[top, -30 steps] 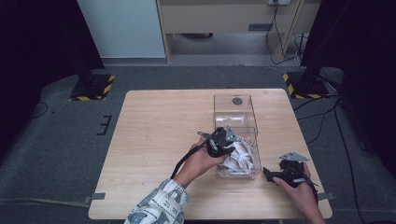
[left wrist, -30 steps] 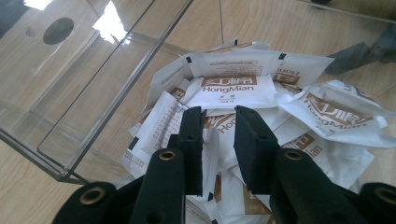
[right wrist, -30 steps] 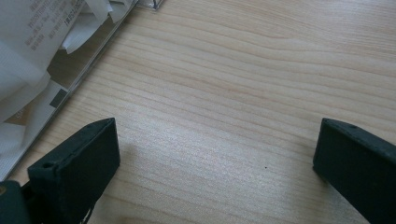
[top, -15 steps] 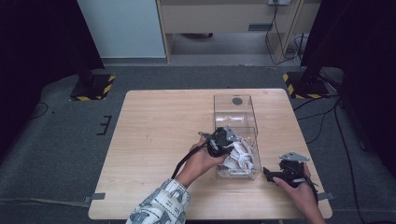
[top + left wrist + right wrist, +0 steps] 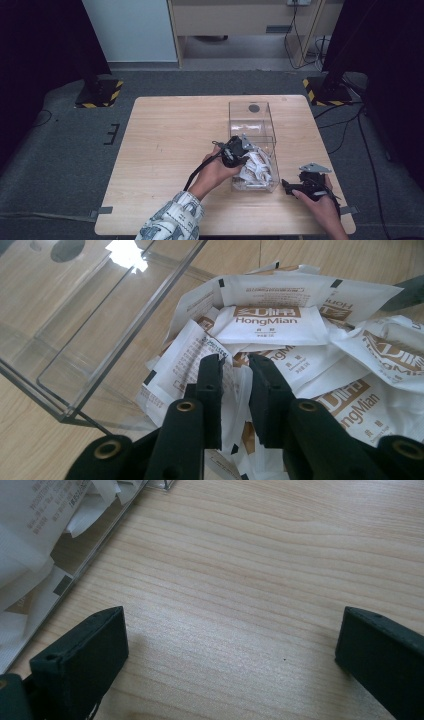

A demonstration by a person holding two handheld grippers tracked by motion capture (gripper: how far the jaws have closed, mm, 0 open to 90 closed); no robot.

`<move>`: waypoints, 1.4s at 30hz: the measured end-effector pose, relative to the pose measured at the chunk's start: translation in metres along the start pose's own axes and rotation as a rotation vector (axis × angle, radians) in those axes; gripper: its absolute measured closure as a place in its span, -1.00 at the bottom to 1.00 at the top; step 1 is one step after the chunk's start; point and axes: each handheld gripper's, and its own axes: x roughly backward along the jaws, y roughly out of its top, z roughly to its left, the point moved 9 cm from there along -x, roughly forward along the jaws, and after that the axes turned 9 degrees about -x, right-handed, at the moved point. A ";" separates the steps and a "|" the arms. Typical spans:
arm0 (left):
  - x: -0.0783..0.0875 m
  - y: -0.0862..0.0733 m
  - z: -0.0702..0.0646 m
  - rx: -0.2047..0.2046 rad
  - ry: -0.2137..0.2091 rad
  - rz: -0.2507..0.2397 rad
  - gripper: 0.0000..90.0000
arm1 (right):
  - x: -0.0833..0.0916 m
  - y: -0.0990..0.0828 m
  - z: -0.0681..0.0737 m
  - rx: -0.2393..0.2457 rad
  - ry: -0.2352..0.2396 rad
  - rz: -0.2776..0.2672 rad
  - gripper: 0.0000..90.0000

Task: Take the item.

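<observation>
Wood underfoot of everything here: a pale table (image 5: pixel 170 150) on grey carpet, with dark stands on striped yellow-and-black feet at either side and a cabinet behind. A clear box (image 5: pixel 252 145) sits on the table, its near end heaped with white packets (image 5: pixel 257 170).

The left hand (image 5: pixel 216 172), in a patterned sleeve, reaches in from below and tips the left gripper (image 5: pixel 235 372) down into that heap; its jaws have just been closing and now stand a narrow gap apart, with the edge of one packet (image 5: pixel 192 360) between them (whether the pads truly pinch it, I cannot tell). The right gripper (image 5: pixel 300 185) rests low over bare wood beside the box, jaws wide apart, nothing in them.

Packets read "HongMian" in brown.
</observation>
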 end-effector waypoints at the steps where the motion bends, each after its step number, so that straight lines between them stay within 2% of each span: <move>1: 0.000 0.000 0.000 -0.002 0.001 0.005 0.73 | 0.000 0.000 0.000 0.000 0.000 0.000 -0.98; 5: 0.000 0.000 0.002 0.012 0.002 0.002 0.92 | 0.000 0.000 0.000 0.001 0.001 0.000 -0.98; 8: 0.004 0.002 0.000 0.003 -0.007 -0.014 0.98 | 0.000 0.000 0.000 0.001 0.001 0.000 -0.98; 21: 0.027 0.012 -0.012 -0.001 -0.051 -0.100 1.00 | 0.000 0.000 0.000 0.002 0.001 0.000 -0.98; 24: 0.032 0.013 -0.011 -0.003 -0.051 -0.113 1.00 | 0.000 0.000 0.000 0.003 0.001 0.000 -0.98; 33: 0.045 0.016 -0.005 0.039 -0.077 -0.164 1.00 | 0.000 0.000 0.000 0.004 0.001 0.000 -0.98; 42: 0.052 0.016 -0.001 0.036 -0.076 -0.184 1.00 | 0.000 0.000 0.000 0.001 0.000 0.001 -0.98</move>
